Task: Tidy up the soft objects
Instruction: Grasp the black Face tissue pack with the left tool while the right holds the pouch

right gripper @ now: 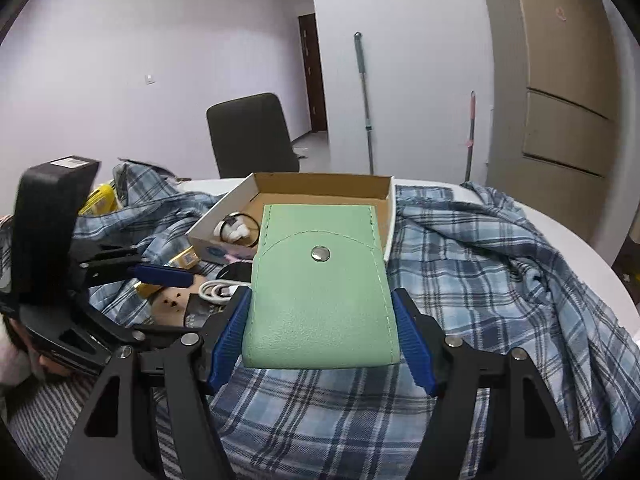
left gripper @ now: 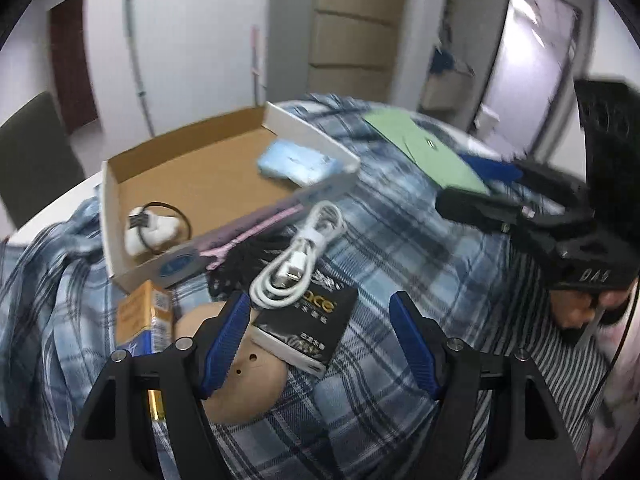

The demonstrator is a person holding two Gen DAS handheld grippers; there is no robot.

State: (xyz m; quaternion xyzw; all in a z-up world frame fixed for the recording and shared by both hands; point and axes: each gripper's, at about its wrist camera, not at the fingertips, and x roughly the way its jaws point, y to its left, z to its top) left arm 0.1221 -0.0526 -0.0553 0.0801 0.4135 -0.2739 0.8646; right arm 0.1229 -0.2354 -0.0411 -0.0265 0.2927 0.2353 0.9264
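A mint green snap pouch (right gripper: 320,288) is pinched by its side edges in my right gripper (right gripper: 322,340), lifted above the plaid shirt (right gripper: 480,272) in front of the cardboard tray (right gripper: 320,184). In the left wrist view the pouch (left gripper: 432,148) shows at the right with the right gripper (left gripper: 500,204) behind it. My left gripper (left gripper: 320,340) is open over a black booklet-like pack (left gripper: 308,320), a coiled white cable (left gripper: 296,252) and a tan rounded object (left gripper: 248,384), gripping none of them. A light blue soft pack (left gripper: 296,164) lies in the tray (left gripper: 192,184).
White earbuds with a black ring (left gripper: 148,228) lie in the tray's near corner. An orange carton (left gripper: 144,320) and a pink item (left gripper: 256,228) lie beside the tray. A dark chair (right gripper: 252,136) stands behind the round white table (right gripper: 580,248). A striped sleeve (left gripper: 560,352) is at the right.
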